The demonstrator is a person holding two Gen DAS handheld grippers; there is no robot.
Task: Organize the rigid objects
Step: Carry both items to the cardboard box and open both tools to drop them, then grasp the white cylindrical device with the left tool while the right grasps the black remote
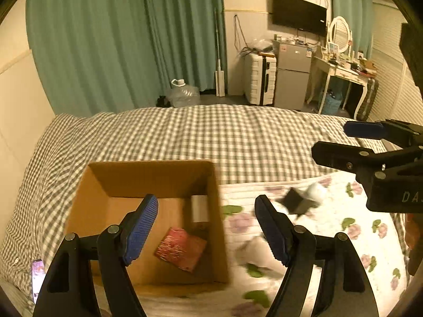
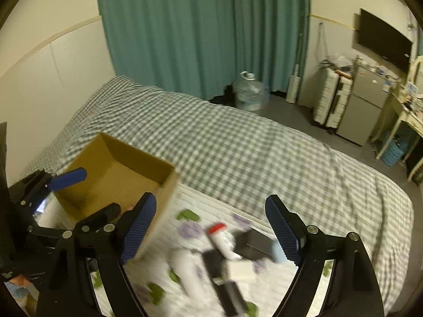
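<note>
Risk: the loose pile (image 2: 227,259) is blurred and tangled on the floral quilt (image 1: 330,240), so a grab there may catch two pieces or knock one away.
Box: the cardboard box (image 1: 87,200) sits on the left, holding a red packet (image 1: 181,249) and a white item (image 1: 200,208).
Left gripper (image 1: 206,228): fingers apart, empty, over the box's right wall.
Right gripper (image 2: 211,231): fingers apart, empty, above the pile.

Items (image 2: 224,259) on quilt blurred, unidentifiable.

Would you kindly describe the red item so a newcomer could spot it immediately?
Find the open cardboard box on the checked bed cover. On its floor lies a flat red packet with gold markings, near a white block standing against the wall; it is the box's only red thing.
</note>
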